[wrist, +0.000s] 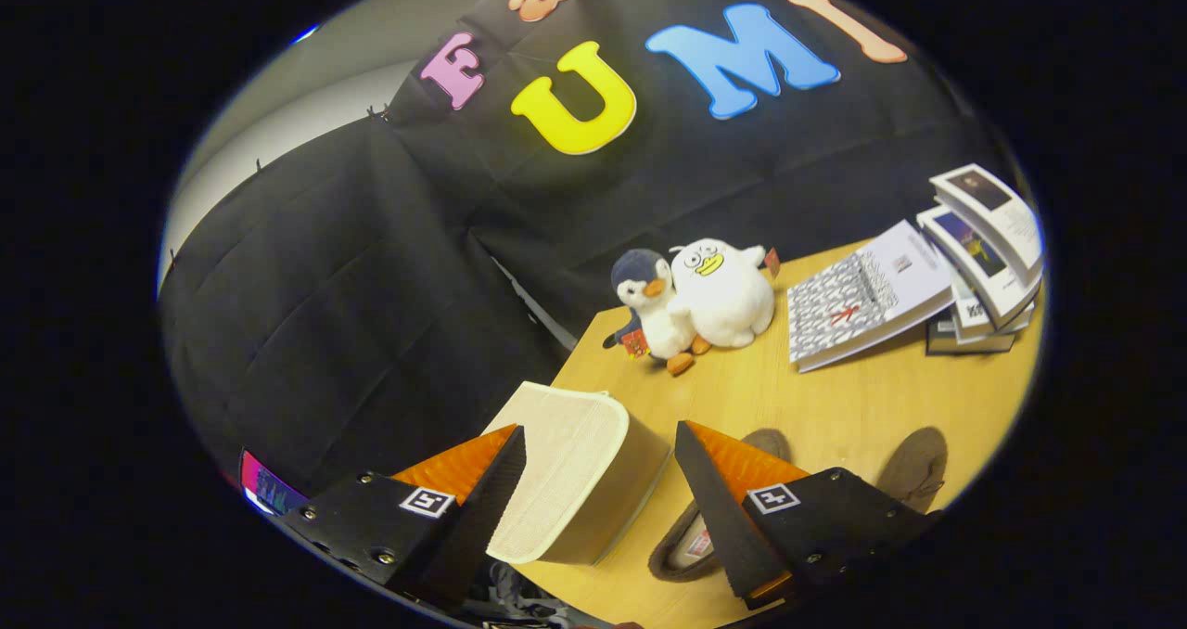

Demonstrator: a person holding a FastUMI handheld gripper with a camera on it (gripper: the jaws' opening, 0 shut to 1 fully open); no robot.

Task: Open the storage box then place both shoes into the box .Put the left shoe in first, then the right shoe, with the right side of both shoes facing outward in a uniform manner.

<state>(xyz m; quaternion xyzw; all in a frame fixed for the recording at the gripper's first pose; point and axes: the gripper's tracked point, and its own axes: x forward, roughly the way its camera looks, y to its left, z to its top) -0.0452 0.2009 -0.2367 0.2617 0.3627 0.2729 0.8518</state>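
Tongs [598, 481] spread wide, released, nothing pressed between the two fingers. We see them tilted over the near left part of the wooden surface [835, 406].

Storage box [575, 481]: pale fabric-covered, lid down, closed. It sits at the near left edge of the surface, in the gap between the fingers and a little ahead of them. Left finger overlaps its left side in our view; we cannot tell whether it touches.

Shoes: two brown ones, on the surface to the right of the box. One shoe [691, 541] lies just right of the box, its opening showing between the box and the right finger, toe partly hidden behind that finger. Second shoe [913, 462] lies farther right, beyond the right finger's base, apart from the first. Both outside the box.

Far side of the surface: plush penguin [649, 309] leaning against a white plush duck [723, 295], touching, near the black cloth wall [371, 267]. Right of them, a patterned book [862, 295] propped at a slant against a stack of books [988, 258] at the far right.
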